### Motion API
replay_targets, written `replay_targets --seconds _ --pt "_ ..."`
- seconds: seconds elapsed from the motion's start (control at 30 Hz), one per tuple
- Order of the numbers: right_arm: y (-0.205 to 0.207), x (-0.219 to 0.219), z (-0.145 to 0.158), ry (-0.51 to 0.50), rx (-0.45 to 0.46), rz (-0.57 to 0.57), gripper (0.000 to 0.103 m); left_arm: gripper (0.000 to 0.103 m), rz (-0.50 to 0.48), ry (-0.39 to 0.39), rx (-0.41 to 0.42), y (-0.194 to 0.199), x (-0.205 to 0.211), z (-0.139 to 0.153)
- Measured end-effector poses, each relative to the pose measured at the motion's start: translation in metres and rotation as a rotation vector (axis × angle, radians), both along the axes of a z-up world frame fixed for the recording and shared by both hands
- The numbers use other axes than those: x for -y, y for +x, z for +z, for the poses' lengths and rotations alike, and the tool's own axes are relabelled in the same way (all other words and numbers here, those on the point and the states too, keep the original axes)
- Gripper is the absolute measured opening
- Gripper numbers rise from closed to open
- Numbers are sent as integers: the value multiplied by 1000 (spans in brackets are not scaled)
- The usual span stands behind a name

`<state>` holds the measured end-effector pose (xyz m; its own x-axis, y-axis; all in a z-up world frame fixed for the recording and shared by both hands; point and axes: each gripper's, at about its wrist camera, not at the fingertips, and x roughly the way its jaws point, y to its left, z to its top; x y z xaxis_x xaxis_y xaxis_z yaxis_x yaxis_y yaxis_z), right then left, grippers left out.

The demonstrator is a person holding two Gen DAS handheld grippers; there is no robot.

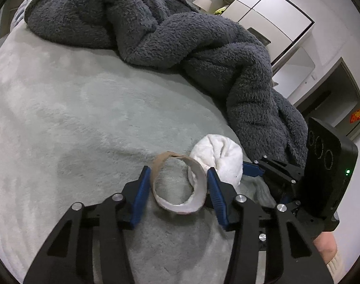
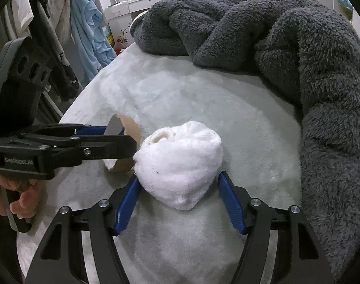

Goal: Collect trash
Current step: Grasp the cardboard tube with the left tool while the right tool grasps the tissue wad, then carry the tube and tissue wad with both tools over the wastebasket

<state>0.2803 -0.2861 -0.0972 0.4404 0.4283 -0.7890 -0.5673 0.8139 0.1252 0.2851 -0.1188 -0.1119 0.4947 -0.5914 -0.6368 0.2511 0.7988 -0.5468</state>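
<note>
Left gripper (image 1: 177, 177) is bracketing the cardboard ring (image 1: 180, 184) on the bed (image 1: 73, 118), jaws seemingly touching it; right gripper (image 2: 180, 184), half-open, is straddling the white wad (image 2: 180, 163) just beside the ring.

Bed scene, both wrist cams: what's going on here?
A person works two handheld claws over a pale plush bed cover, collecting trash. The left claw straddles a cardboard ring, blue pads at its sides. The right claw brackets a white cloth wad lying against the ring, its pads at the wad's edges; a firm squeeze isn't clear. Both items rest on the cover. A dark grey fleece blanket is bunched behind.
</note>
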Motion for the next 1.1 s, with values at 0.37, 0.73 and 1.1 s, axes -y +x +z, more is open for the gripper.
replay_targets --seconds 0.37,0.73,1.1 --pt "3 -3 1 31 -2 -16 51 51 31 78 54 -9 -20 16" --pt "1 -2 12 15 37 -79 35 51 48 185 117 -34 -31 36" --pt "-36 -5 33 74 44 -151 35 51 80 298 180 -78 -45 54"
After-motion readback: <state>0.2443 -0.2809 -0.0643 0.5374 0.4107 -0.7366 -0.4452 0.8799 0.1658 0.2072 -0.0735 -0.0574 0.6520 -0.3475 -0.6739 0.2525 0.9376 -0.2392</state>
